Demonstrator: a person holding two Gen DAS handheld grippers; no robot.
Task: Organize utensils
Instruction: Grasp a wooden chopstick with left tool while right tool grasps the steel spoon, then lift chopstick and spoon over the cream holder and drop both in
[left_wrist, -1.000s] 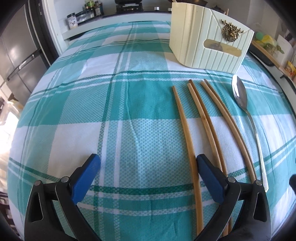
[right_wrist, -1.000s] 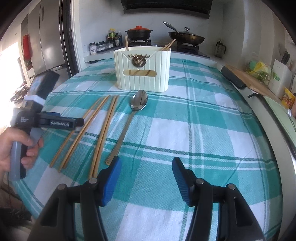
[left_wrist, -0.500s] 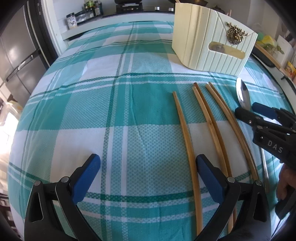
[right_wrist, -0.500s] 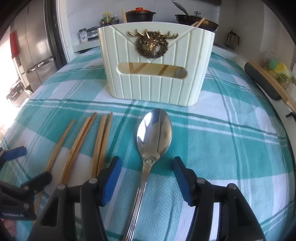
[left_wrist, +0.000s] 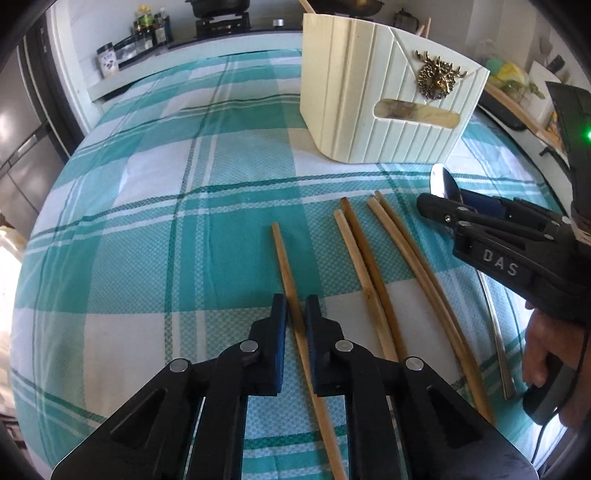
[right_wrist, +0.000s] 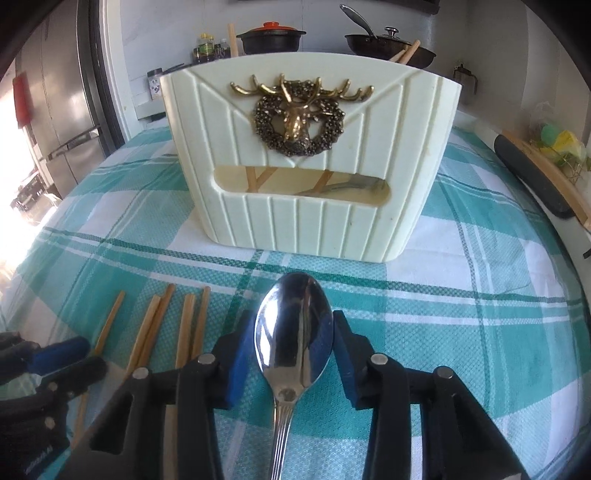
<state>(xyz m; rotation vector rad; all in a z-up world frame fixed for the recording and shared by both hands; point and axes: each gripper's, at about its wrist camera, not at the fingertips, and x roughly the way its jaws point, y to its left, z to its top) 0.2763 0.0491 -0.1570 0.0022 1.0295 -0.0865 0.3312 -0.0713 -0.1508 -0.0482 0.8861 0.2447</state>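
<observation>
Jaws of our left gripper (left_wrist: 294, 314), wide apart a second ago, are now clamping the leftmost bamboo chopstick (left_wrist: 286, 273) on the teal plaid surface (left_wrist: 147, 221); right gripper (right_wrist: 293, 363) jaws are closing around the steel spoon (right_wrist: 293, 339) lying before the cream holder (right_wrist: 295, 166), so we are readying both lifts.
</observation>
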